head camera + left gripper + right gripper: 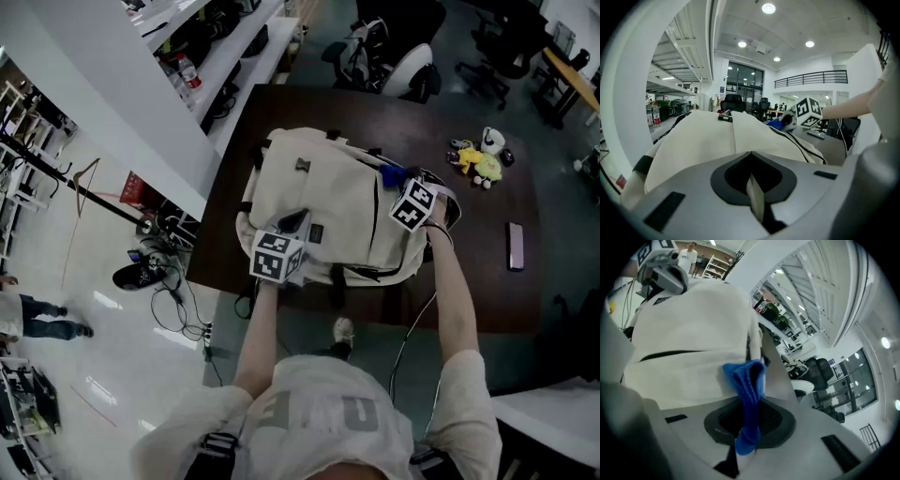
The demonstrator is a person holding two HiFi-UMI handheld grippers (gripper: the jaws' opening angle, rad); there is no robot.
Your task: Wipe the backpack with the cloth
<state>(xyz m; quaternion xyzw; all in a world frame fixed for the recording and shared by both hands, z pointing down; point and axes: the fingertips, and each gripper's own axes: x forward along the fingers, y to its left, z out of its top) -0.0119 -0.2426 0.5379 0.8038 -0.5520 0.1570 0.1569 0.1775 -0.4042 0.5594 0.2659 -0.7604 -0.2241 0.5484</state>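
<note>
Asking: What is on the left?

Answering: The left gripper [752, 180] sits at the near edge of the backpack [328, 192]. Its jaws are shut flat on a thin pale strip [755, 200], apparently a fold or strap of the bag itself. The backpack is cream with dark trim and lies on the left half of a dark worktop [469, 281].

Asking: How will the backpack handle?

Answering: It looks soft and slack. The fabric would probably bunch and slide under a rub unless pinned, so that near-edge hold seems a sensible anchor. A small buckle [303, 165] and loose straps could catch anything dragged across them.

Asking: And further right?

Answering: The right gripper [747, 432] is at the bag's far right corner, jaws pinched on a blue cloth [746, 378]. The cloth is knitted, light and floppy. It is held low, so its free end stands clear to do the wiping. It is right beside the fabric; contact cannot be judged.

Asking: Anything in the way?

Answering: Not on the bag. Small toys [478, 164] and a phone [515, 246] lie on the worktop to the right, well apart from it. Office chairs [412, 70] stand beyond the far edge.
</note>
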